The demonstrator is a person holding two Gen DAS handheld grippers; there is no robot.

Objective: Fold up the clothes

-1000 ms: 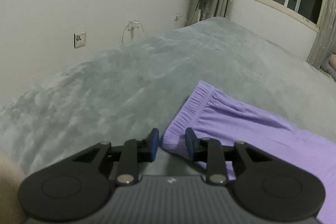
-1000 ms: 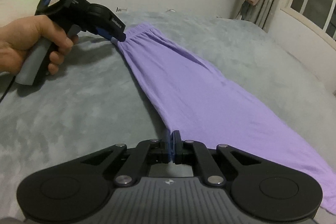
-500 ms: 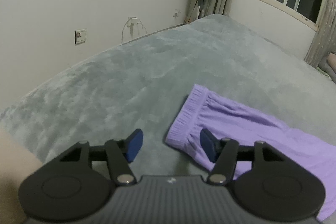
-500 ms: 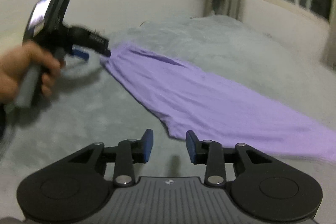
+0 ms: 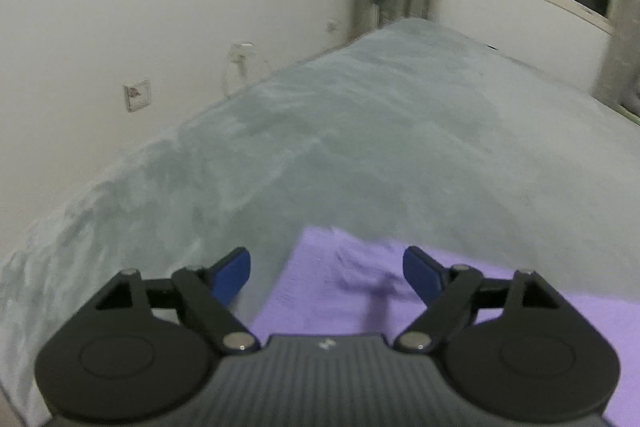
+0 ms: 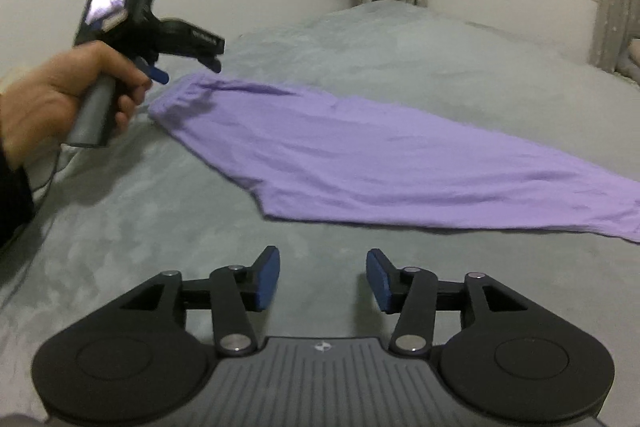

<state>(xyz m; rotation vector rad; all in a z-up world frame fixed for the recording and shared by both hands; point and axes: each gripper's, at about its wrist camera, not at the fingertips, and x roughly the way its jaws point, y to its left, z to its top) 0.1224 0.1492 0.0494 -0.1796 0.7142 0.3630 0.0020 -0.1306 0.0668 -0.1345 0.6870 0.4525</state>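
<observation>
The right gripper [image 6: 323, 277] is seen nearest, its jaws having just been opening, with only grey bedcover [image 6: 240, 227] between the blue pads; a second ago they were pressed together at the edge of the purple trousers [image 6: 360, 155]. The garment is now released and is laid flat just ahead of this gripper, stretched from the waistband at far left to the hem at right. Beyond it, the left gripper [image 6: 188, 69] is held in a hand [image 6: 60, 95] above the waistband, which it had pinched earlier. Its jaws have likewise just been opening and are spread wide, nothing being pressed between them. No containers are seen.
</observation>
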